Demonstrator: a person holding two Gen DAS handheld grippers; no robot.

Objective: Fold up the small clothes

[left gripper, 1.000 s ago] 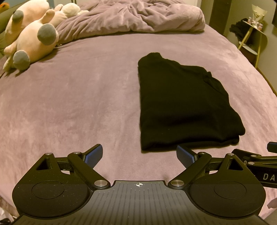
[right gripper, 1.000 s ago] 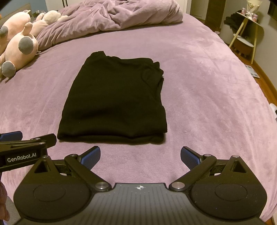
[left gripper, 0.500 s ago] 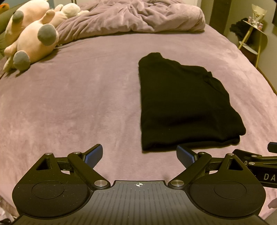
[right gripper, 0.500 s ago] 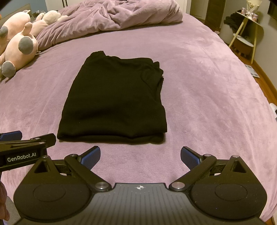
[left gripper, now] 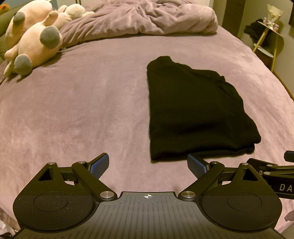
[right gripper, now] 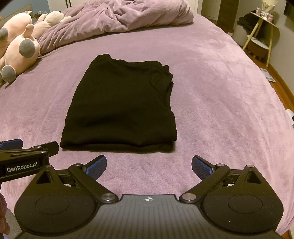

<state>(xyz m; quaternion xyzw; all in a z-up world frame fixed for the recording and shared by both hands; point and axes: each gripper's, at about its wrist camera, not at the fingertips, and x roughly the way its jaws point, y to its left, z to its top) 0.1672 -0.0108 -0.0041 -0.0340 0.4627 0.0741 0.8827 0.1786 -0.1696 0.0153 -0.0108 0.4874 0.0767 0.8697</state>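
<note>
A black garment [left gripper: 194,112] [right gripper: 121,106] lies folded into a rectangle flat on the purple bed [left gripper: 82,103] [right gripper: 220,92]. My left gripper [left gripper: 148,165] hovers near the bed's front edge, just short of the garment's near left corner, fingers wide open and holding nothing. My right gripper [right gripper: 148,166] sits in front of the garment's near edge, likewise open and holding nothing. Each gripper's side shows at the edge of the other's view: the right one [left gripper: 272,171], the left one [right gripper: 23,156].
A crumpled purple duvet [left gripper: 139,18] [right gripper: 119,16] is piled at the head of the bed. Pink plush toys [left gripper: 33,40] [right gripper: 20,46] lie at the far left. A yellow-legged side table [left gripper: 270,36] [right gripper: 261,33] stands off the bed's right side.
</note>
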